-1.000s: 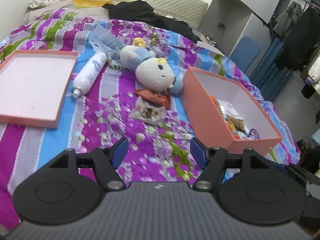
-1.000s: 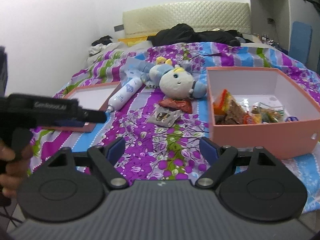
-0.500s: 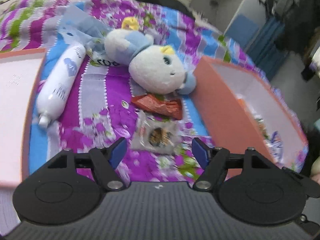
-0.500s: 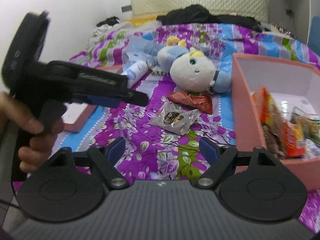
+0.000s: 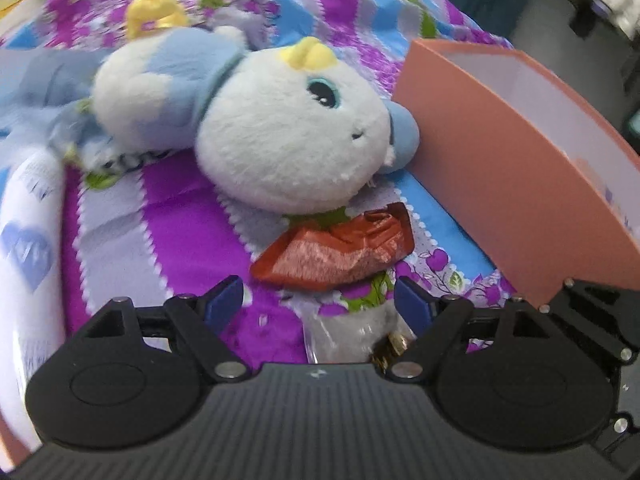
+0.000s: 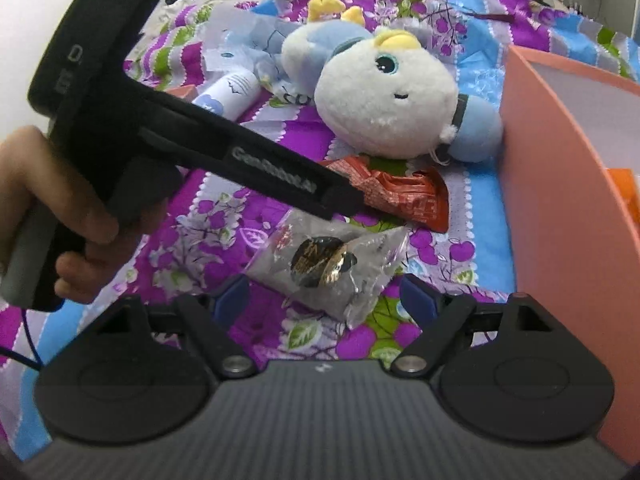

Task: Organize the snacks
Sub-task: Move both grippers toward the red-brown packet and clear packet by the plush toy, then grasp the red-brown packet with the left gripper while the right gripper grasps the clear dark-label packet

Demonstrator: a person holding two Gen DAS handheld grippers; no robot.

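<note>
Left gripper (image 5: pixel 318 298) opening near red snack packet (image 5: pixel 340 252), nothing between jaws. Right gripper (image 6: pixel 324 296) gaping, framing clear packet (image 6: pixel 328 268), not gripping.

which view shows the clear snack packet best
The right wrist view: the clear snack packet lies whole and sharp on the bedspread. In the left wrist view only its top edge shows, the rest hidden behind the gripper body.

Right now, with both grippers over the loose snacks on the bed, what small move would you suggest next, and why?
Probably lower the left gripper, jaws opening and empty, onto the red snack packet. It lies loose just ahead, beside the pink box.
</note>
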